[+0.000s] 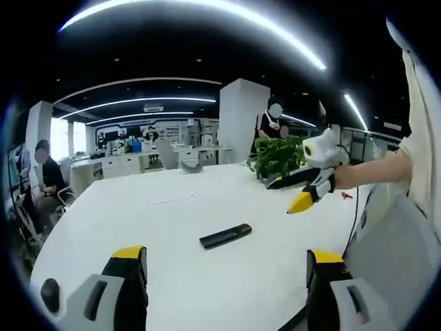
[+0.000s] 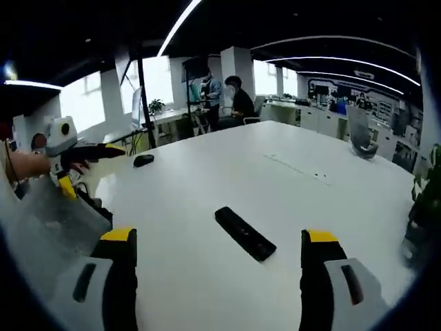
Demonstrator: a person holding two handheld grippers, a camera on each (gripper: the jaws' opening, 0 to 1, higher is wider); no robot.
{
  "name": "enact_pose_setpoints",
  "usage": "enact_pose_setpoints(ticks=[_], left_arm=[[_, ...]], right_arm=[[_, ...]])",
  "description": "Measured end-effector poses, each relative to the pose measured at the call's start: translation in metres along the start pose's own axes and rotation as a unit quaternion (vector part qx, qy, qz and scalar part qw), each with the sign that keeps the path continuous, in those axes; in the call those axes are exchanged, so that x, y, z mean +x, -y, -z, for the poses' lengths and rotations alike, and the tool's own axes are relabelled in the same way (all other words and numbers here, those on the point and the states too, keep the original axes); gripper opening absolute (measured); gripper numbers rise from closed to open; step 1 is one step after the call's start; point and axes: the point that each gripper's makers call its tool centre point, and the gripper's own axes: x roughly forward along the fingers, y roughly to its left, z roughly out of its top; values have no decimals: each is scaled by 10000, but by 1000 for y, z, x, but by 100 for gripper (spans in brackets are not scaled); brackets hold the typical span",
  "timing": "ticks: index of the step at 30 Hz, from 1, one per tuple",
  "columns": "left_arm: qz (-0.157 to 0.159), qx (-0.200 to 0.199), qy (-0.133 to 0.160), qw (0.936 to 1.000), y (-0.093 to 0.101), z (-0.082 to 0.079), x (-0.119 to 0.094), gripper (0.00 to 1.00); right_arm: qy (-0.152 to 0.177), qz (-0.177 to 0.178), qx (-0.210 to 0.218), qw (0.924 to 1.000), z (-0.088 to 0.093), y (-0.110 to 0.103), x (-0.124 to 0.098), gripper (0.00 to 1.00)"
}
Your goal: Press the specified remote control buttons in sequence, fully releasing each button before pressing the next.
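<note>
A big white table point(image 1: 207, 276) carries little: a potted plant point(image 1: 277, 157) at its far side, a small dark mouse-like lump point(image 2: 143, 160) near one edge, chairs and seated people beyond. Nothing stands between the grippers and the remote point(image 1: 225, 236), which lies flat and alone mid-table, its long axis running slantwise across both views. The left gripper point(image 1: 227, 265) hovers with jaws wide apart; the right gripper point(image 2: 218, 248) likewise, gaping and empty.
</note>
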Motion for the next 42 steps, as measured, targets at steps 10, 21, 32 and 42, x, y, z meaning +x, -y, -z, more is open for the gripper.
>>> enact_pose_setpoints(ticks=[10, 21, 32, 42], left_arm=[[-197, 124, 54, 9997, -4, -2, -2, 100], [-176, 337, -45, 9993, -6, 3, -3, 100], [86, 564, -318, 9979, 8, 15, -3, 100], [755, 829, -669, 9914, 33, 35, -4, 100]], right_arm=[[148, 981, 48, 9951, 17, -19, -94, 100], [288, 1737, 743, 9816, 45, -43, -121, 100], [-180, 2381, 382, 9703, 61, -23, -130, 100], [-496, 2273, 304, 9721, 72, -32, -126, 100]])
